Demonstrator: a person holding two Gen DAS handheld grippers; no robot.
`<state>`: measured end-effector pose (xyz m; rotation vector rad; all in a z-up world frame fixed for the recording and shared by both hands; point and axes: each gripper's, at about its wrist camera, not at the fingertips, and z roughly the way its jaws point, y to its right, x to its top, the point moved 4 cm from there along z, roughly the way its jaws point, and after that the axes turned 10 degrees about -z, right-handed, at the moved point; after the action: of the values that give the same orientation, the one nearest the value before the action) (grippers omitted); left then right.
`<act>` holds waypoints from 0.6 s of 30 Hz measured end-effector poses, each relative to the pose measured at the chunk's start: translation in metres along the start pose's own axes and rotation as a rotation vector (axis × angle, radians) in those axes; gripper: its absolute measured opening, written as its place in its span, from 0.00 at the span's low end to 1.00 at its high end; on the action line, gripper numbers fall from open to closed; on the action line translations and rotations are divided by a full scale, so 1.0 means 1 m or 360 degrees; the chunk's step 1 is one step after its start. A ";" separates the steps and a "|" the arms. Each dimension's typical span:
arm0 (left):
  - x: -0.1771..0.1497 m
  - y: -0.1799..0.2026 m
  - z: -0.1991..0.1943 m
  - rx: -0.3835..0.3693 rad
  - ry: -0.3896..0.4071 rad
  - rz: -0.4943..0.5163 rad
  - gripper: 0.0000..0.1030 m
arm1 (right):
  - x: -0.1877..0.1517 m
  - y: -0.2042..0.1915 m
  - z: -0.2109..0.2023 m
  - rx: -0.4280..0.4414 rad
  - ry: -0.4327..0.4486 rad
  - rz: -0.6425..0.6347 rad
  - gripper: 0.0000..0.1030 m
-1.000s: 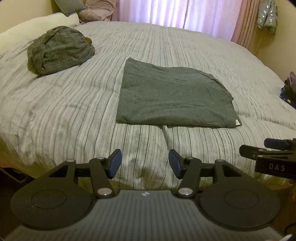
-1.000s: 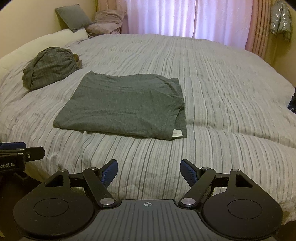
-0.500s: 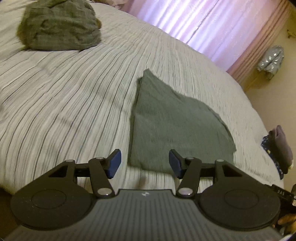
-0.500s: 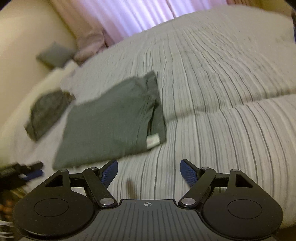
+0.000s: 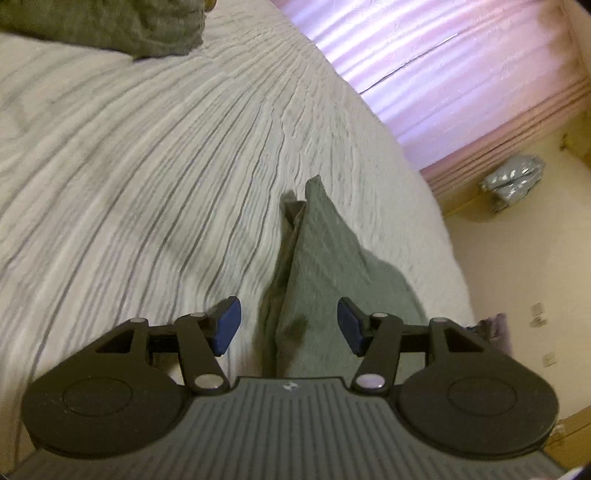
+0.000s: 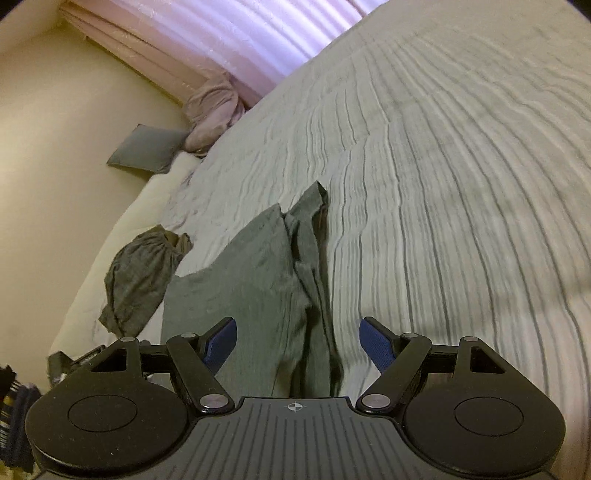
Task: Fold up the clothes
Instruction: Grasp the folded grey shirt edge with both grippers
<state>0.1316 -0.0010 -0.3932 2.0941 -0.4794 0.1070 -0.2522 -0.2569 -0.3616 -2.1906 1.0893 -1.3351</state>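
A folded grey-green garment lies flat on the striped bedspread. In the left wrist view its left edge runs between the fingers of my left gripper, which is open and hangs just above that near corner. The same garment shows in the right wrist view, with its layered right edge between the fingers of my right gripper, also open and close over the cloth. Neither pair of pads presses on the fabric. Both views are tilted.
A crumpled dark-green garment lies near the bed's head, also seen as a heap at the top of the left view. A grey cushion, pink bedding and pink curtains stand behind. The bed's edge drops to the floor at right.
Both grippers have moved in over the bed and down to the folded garment's two near corners, each rolling so the view tilts. Their jaws stay equally wide.
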 end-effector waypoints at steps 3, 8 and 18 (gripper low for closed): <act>0.007 -0.003 0.011 -0.0060 -0.0031 -0.0041 0.51 | 0.012 0.012 0.014 0.0103 -0.0031 0.0035 0.75; 0.013 0.001 0.032 -0.0114 -0.0095 -0.0063 0.50 | 0.027 0.021 0.040 0.0266 -0.0130 0.0048 0.75; 0.012 0.008 0.065 -0.0153 -0.0208 -0.0010 0.25 | 0.049 0.027 0.096 0.0494 -0.0298 -0.0045 0.52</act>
<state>0.1321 -0.0623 -0.4188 2.0162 -0.5458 -0.0565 -0.1675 -0.3198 -0.3972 -2.0556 0.7307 -1.1909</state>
